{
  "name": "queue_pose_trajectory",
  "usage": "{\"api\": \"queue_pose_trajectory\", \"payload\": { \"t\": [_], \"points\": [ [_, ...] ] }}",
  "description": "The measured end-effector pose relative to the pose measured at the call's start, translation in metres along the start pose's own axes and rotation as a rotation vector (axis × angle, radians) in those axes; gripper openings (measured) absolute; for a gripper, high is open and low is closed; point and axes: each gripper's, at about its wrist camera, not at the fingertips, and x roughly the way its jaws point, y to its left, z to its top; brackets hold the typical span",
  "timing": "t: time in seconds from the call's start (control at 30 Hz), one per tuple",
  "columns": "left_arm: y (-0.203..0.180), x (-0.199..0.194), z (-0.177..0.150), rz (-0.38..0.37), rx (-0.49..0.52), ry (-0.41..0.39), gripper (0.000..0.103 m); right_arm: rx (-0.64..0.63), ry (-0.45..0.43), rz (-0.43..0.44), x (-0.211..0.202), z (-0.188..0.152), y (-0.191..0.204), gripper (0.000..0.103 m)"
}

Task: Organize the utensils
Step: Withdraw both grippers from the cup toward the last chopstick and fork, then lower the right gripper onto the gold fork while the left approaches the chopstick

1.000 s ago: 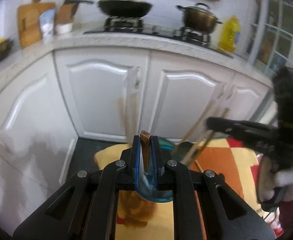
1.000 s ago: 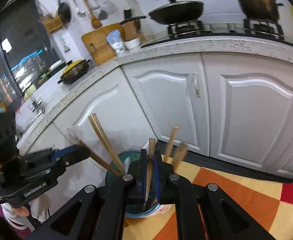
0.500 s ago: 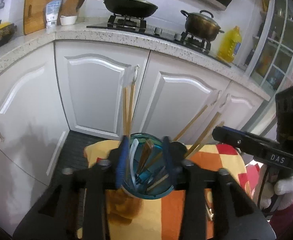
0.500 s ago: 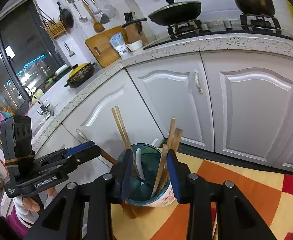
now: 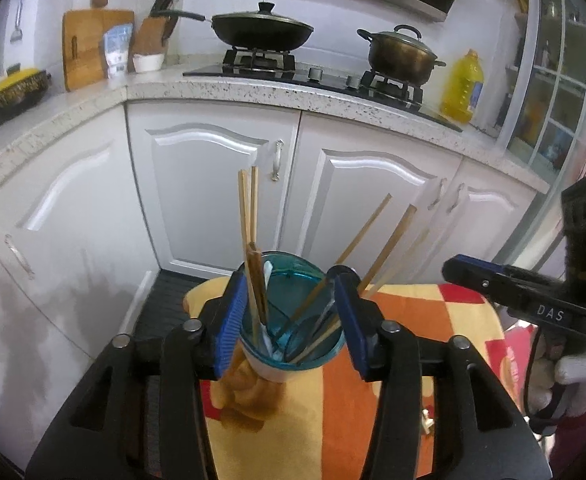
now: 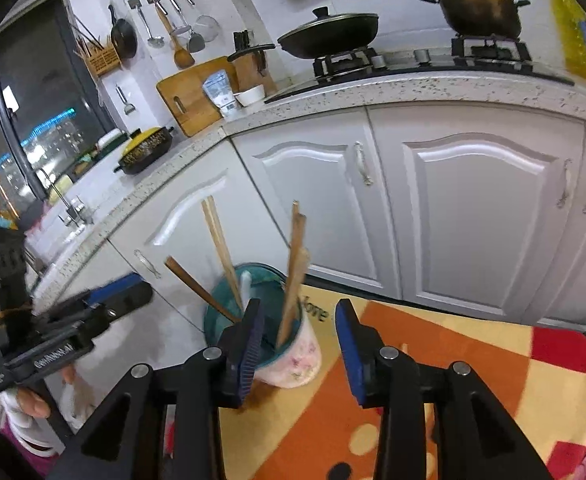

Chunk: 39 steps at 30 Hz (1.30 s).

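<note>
Chopsticks [image 5: 248, 216] in cup [image 5: 289, 364], cup on cloth [image 5: 409, 364], cabinets [image 5: 213, 184] behind

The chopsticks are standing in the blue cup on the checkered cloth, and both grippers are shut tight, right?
Not quite. The chopsticks do stand in the blue cup on the checkered cloth, but both grippers are open: the left gripper in the left wrist view, the right gripper in the right wrist view.

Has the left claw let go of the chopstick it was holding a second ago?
Yes. The left claw has opened wide on either side of the cup; the chopstick now stands inside it, leaning against the rim.
</note>
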Motion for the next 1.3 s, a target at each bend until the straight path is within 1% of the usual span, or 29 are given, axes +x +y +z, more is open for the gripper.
{"api": "queue_pose_trajectory", "payload": {
  "t": [0.1, 0.23, 0.47, 0.77, 1.03, 1.2, 1.3],
  "points": [
    [-0.008, -0.004, -0.006, 0.024, 0.013, -0.008, 0.05, -0.016, -0.007, -0.048, -0.007, -0.009, -0.002, 0.036],
    [-0.019, -0.006, -0.013, 0.025, 0.019, -0.006, 0.053, -0.006, 0.0, -0.052, -0.016, -0.023, -0.005, 0.037],
    [-0.046, -0.006, -0.032, 0.048, 0.072, 0.001, 0.055, 0.01, 0.018, -0.105, -0.027, -0.044, -0.016, 0.038],
    [-0.07, 0.0, -0.047, 0.035, 0.112, 0.016, 0.055, 0.049, 0.031, -0.125, -0.034, -0.06, -0.031, 0.039],
    [-0.085, 0.013, -0.055, 0.0, 0.115, 0.05, 0.055, 0.077, 0.033, -0.148, -0.039, -0.064, -0.043, 0.039],
    [-0.087, 0.022, -0.06, -0.023, 0.113, 0.073, 0.055, 0.104, 0.058, -0.173, -0.032, -0.07, -0.057, 0.039],
    [-0.081, 0.03, -0.065, -0.04, 0.088, 0.098, 0.055, 0.119, 0.098, -0.176, -0.019, -0.079, -0.067, 0.039]
  ]
}}
